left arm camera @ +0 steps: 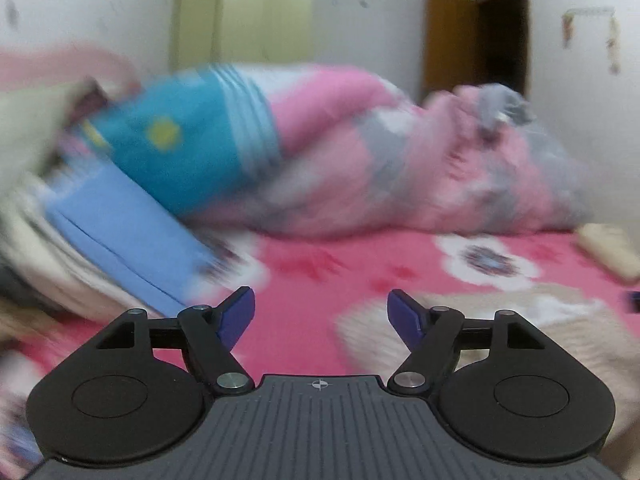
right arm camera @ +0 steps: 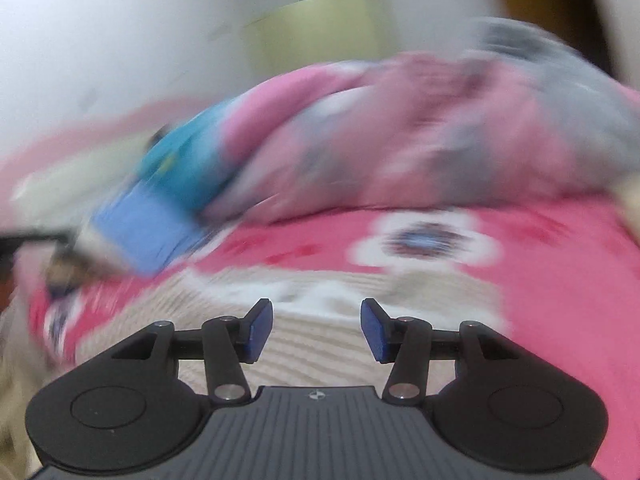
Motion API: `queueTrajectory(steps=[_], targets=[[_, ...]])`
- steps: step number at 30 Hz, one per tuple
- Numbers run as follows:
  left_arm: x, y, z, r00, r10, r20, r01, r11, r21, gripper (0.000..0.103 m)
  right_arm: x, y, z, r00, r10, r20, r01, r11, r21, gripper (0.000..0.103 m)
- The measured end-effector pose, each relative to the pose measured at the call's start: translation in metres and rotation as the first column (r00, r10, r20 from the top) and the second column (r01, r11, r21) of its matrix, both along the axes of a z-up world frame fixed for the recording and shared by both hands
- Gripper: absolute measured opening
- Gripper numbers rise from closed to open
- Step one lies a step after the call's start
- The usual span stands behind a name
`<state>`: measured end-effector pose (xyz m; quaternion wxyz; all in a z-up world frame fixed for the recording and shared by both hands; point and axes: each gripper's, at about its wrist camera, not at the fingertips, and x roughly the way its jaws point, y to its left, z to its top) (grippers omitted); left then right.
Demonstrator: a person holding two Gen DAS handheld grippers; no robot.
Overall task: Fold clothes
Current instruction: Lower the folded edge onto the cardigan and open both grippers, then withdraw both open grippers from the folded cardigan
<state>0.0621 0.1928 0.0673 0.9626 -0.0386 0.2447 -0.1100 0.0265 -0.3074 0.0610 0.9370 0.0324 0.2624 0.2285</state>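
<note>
Blue pads face each other across a clear gap on the left gripper (left arm camera: 321, 314); its fingers stand spread and hold nothing. It is held level above the pink floral bedsheet (left arm camera: 304, 280). Just right of the right finger lies the beige knit garment (left arm camera: 480, 332), ribbed in texture, flat on the sheet.

Spread likewise, with nothing between the pads, the right gripper (right arm camera: 317, 330) hovers with the same garment (right arm camera: 320, 344) directly beneath and beyond both fingertips.

Left of the left gripper's fingers and farther out, a stack of folded cloth (left arm camera: 120, 236) shows light blue and white layers, flat-edged. Beyond it leans a teal pillow (left arm camera: 180, 148) with a yellow spot and pale stripes. Ahead and to the right, a bulky pink and grey quilt (left arm camera: 420, 160) lies heaped, soft and rumpled. A pale yellow wardrobe (left arm camera: 244, 24) and brown door (left arm camera: 452, 36) stand farthest. Both views are motion-blurred; finer detail cannot be told.
</note>
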Motion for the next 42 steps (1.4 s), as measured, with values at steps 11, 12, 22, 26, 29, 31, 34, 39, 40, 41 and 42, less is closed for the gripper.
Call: queueTrajectory(steps=[11,12,22,26,29,31,34,39,40,41,42], targets=[[0.050,-0.044,-0.094,0.986,-0.136,-0.095,0.129,0.988,-0.082,0.073,0.098,0.162,-0.037,0.867,0.480,-0.129,-0.492,0.790,-0.366,0.050],[0.049,-0.046,-0.097,0.984,-0.147,-0.096,0.141,0.988,-0.069,0.073,0.097,0.166,-0.042,0.858,0.490,-0.152,-0.508,0.770,-0.386,0.048],[0.054,-0.035,-0.113,0.980,-0.169,-0.104,0.153,0.978,-0.144,0.065,0.061,0.180,-0.017,0.894,0.448,-0.011,-0.384,0.754,-0.533,0.003],[0.055,-0.035,-0.118,0.980,-0.166,-0.106,0.151,0.978,-0.141,0.056,0.078,0.180,-0.024,0.911,0.408,-0.057,-0.376,0.767,-0.520,0.041],[0.054,-0.034,-0.121,0.982,-0.159,-0.097,0.144,0.978,-0.149,0.053,0.094,0.175,-0.029,0.912,0.390,-0.125,-0.400,0.784,-0.475,0.043],[0.053,-0.033,-0.123,0.984,-0.157,-0.088,0.142,0.978,-0.152,0.053,0.103,0.172,-0.035,0.903,0.384,-0.193,-0.429,0.787,-0.444,0.044],[0.052,-0.032,-0.126,0.985,-0.156,-0.069,0.144,0.977,-0.154,0.053,0.108,0.170,-0.037,0.893,0.383,-0.234,-0.448,0.792,-0.414,0.041],[0.050,-0.025,-0.130,0.986,-0.166,-0.035,0.156,0.967,-0.201,0.051,0.088,0.182,-0.030,0.903,0.388,-0.184,-0.426,0.755,-0.499,0.004],[0.050,-0.021,-0.130,0.985,-0.168,-0.032,0.157,0.962,-0.222,0.051,0.083,0.183,-0.024,0.910,0.386,-0.148,-0.404,0.754,-0.518,0.003],[0.051,-0.018,-0.130,0.985,-0.168,-0.031,0.156,0.957,-0.246,0.050,0.078,0.184,-0.018,0.916,0.385,-0.112,-0.382,0.753,-0.536,0.003],[0.051,-0.013,-0.130,0.986,-0.166,-0.027,0.152,0.948,-0.278,0.050,0.074,0.185,-0.013,0.920,0.384,-0.075,-0.359,0.752,-0.553,0.003]])
